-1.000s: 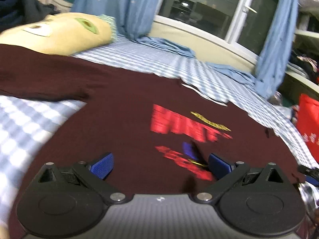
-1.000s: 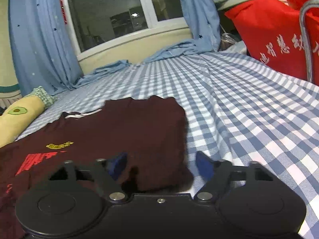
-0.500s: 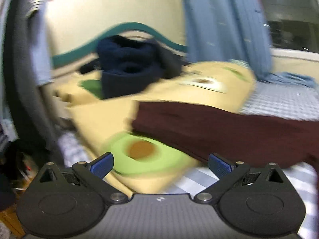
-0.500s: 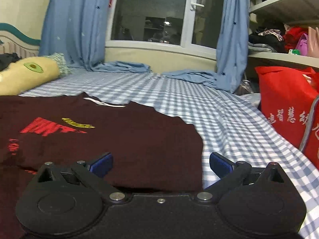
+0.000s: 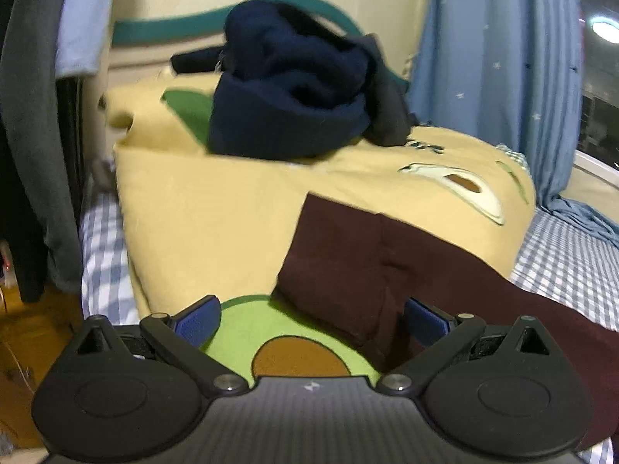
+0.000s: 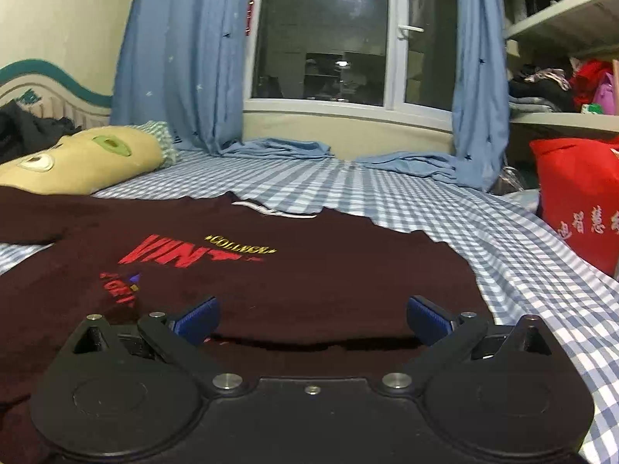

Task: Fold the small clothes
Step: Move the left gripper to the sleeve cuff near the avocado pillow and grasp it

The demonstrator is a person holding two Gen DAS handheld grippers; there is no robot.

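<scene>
A dark maroon T-shirt (image 6: pixel 309 270) with red and yellow lettering lies flat on the checked bed; its right sleeve is folded in over the body. Its other sleeve (image 5: pixel 348 266) lies spread over a yellow avocado pillow (image 5: pixel 216 224). My left gripper (image 5: pixel 309 319) is open, and the sleeve's cuff end lies between its blue pads (image 5: pixel 197 319). My right gripper (image 6: pixel 311 319) is open, just above the folded right part of the shirt, holding nothing.
A navy garment (image 5: pixel 294 92) is heaped on the pillow. Blue curtains (image 6: pixel 178 58) hang by the window. A red bag (image 6: pixel 580 201) stands at the bed's right edge. Dark clothes (image 5: pixel 27 123) hang at the left. The blue-white checked sheet (image 6: pixel 522 263) surrounds the shirt.
My left gripper swung left from the shirt's print to the sleeve on the pillow and moved closer to the cuff. My right gripper turned left from the folded sleeve to face the shirt's front.
</scene>
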